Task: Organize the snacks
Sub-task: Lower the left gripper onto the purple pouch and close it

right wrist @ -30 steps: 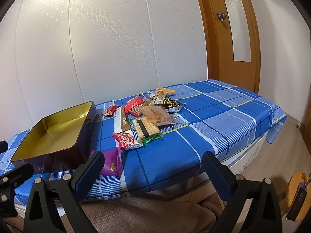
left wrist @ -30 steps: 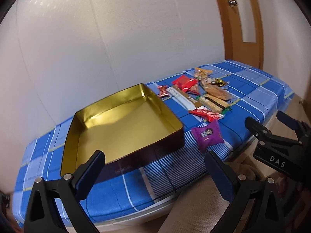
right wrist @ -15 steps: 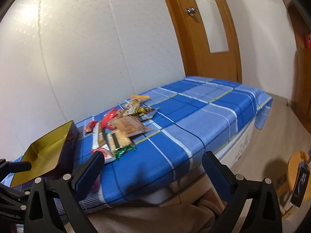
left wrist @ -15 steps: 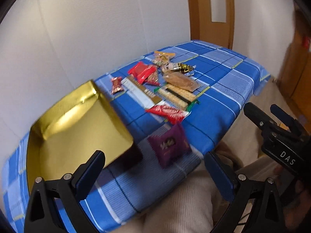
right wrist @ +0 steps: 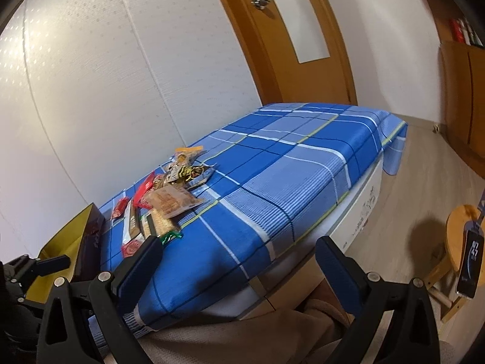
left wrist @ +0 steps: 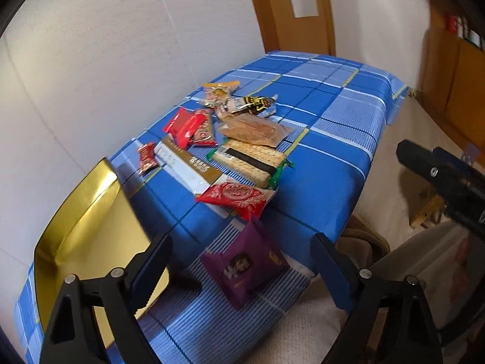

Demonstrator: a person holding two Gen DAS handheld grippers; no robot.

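Item: purple snack packet (left wrist: 245, 265), lying flat on the blue checked cloth (left wrist: 318, 188), directly ahead of my left gripper (left wrist: 241, 268) and between its fingers in that view; the jaws are closing from wide, pads not yet on the wrapper, nothing grasped. Step in hand, as I judge it: the approach to the first pick. Next move calls for lowering until both pads bracket the packet's edges, then a squeeze light enough not to crush the contents, then a carry to the tin. Beyond the packet, further from the left gripper: red wrapped wafer (left wrist: 235, 197), cracker pack with green ends (left wrist: 251, 160), long white-and-brown bar (left wrist: 188, 166), small red candy (left wrist: 147, 157), red pouches (left wrist: 188, 126), clear bag of brown biscuits (left wrist: 254, 130), black-and-gold packet (left wrist: 254, 104), orange-topped bag (left wrist: 219, 91); all loose in a cluster, several overlapping. Container: gold-lined tin (left wrist: 81, 221), to the left of the left gripper, near the packet; what I see of its interior holds nothing, the near part is hidden behind the finger. Right gripper (right wrist: 238, 268): released, jaws wide and empty, held off the cloth's near edge, the snack cluster ahead and to its left.
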